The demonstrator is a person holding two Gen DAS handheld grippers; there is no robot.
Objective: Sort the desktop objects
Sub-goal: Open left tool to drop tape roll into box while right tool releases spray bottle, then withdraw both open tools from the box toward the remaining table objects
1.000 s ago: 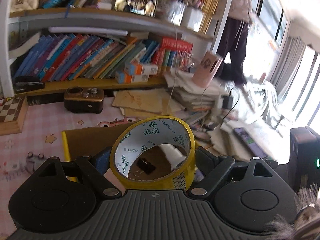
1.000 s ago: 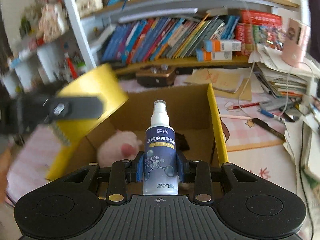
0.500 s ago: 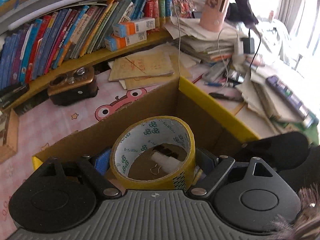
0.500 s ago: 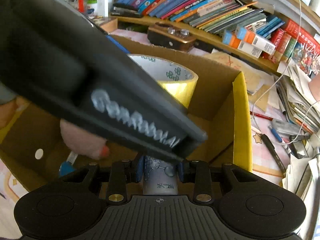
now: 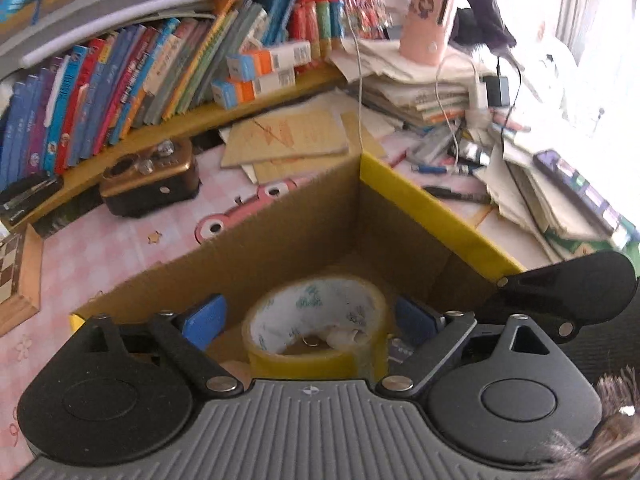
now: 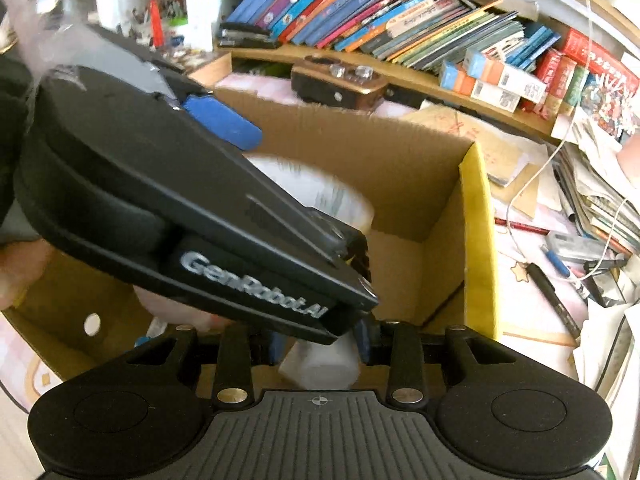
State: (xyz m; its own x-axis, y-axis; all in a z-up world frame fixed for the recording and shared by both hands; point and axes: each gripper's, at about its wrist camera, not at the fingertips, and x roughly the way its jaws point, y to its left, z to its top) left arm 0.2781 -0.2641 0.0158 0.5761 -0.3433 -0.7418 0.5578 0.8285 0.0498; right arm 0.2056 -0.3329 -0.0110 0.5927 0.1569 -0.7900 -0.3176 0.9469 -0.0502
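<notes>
A yellow tape roll (image 5: 316, 328) lies inside the open cardboard box (image 5: 280, 236), free between the spread blue pads of my left gripper (image 5: 310, 320), which is open above it. The roll also shows blurred in the right wrist view (image 6: 320, 196), partly behind the left gripper's black body (image 6: 160, 200). My right gripper (image 6: 320, 344) is shut on a white spray bottle (image 6: 320, 364) over the box (image 6: 476, 240); the bottle's top is hidden by the left gripper. A pink plush toy (image 6: 180, 308) lies in the box.
A brown radio (image 5: 150, 178) stands behind the box on the pink mat. Bookshelf (image 5: 140, 80) runs along the back. Pens and a paper stack (image 5: 460, 148) crowd the right side. A wooden chessboard (image 5: 16, 276) lies at the left.
My left gripper opened and let go of the tape roll, which dropped into the box. Both grippers moved over the box; the right one still holds the bottle.
</notes>
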